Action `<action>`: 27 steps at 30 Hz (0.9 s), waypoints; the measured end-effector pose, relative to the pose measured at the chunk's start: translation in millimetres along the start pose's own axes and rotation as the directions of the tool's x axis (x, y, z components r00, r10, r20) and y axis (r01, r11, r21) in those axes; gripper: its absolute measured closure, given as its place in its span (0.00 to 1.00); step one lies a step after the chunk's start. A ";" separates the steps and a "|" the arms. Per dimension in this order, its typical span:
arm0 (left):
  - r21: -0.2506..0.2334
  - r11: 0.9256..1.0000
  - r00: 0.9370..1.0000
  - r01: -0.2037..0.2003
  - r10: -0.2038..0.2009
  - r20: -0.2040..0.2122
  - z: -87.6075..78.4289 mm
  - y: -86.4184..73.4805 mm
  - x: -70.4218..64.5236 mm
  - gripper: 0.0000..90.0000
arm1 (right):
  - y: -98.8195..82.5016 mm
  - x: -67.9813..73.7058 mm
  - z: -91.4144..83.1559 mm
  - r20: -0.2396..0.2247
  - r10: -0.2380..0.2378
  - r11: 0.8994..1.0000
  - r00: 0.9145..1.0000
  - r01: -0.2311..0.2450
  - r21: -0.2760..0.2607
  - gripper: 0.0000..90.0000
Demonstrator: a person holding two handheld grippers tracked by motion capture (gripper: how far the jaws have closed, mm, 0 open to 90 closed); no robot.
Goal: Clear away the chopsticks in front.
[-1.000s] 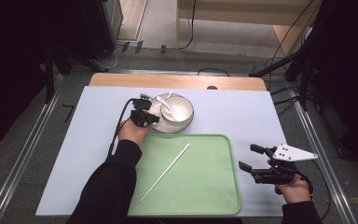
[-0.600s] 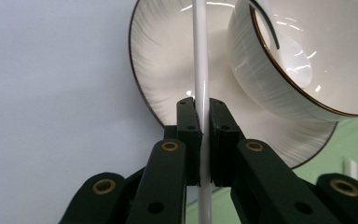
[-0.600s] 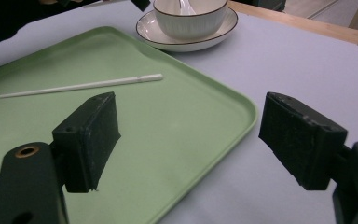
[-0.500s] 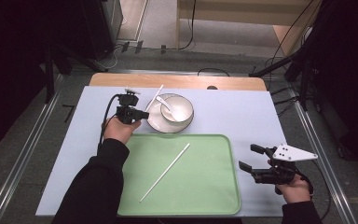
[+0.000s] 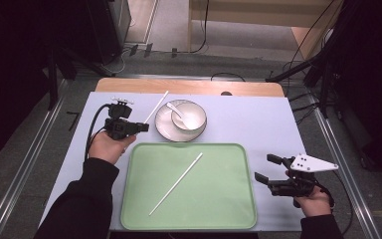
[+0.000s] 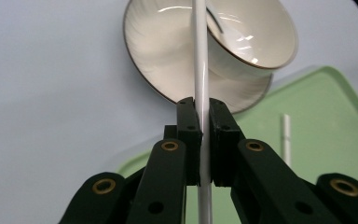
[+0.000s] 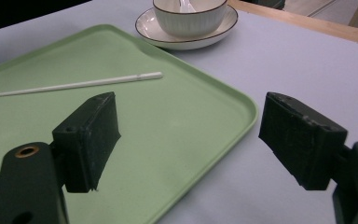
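My left tool (image 5: 138, 127) is clamped on a thin white plastic chopstick (image 6: 200, 70), held above the pale blue counter (image 5: 248, 124) just left of the white ribbed bowl (image 5: 189, 118) on its saucer (image 5: 165, 129). A second white chopstick (image 5: 176, 183) lies diagonally in the green plastic tray (image 5: 229, 209). My right tool (image 5: 267, 169) sits wide open, empty, beside the tray's right edge.

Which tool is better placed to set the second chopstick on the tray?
Left. The left tool is already shut on the white chopstick, just left of the green tray. The right tool stands open, holding nothing, off the tray's right edge.
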State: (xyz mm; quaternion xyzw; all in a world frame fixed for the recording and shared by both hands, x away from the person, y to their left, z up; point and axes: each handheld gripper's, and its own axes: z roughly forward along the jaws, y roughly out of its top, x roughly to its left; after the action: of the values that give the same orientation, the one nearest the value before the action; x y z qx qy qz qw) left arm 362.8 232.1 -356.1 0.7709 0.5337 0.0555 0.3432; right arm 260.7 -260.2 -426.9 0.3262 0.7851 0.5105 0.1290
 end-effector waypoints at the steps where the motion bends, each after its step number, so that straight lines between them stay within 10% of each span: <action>1: 0.002 1.000 1.000 -0.010 0.010 0.005 -3.2 -3.0 -2.3 0.95 | -0.2 -0.2 0.0 0.001 -0.001 1.000 1.000 0.001 0.001 0.23; 27: 0.081 0.992 0.988 -0.093 0.083 0.128 -0.5 -100.4 -50.3 0.95 | 0.0 -0.3 0.3 0.001 -0.001 1.000 1.000 0.001 0.001 0.23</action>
State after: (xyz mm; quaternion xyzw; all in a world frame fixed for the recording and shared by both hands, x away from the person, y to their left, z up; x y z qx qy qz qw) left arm 262.4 208.7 -400.7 0.8099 0.4786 -0.0008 0.3392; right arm 261.1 -260.1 -427.1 0.3264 0.7854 0.5097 0.1294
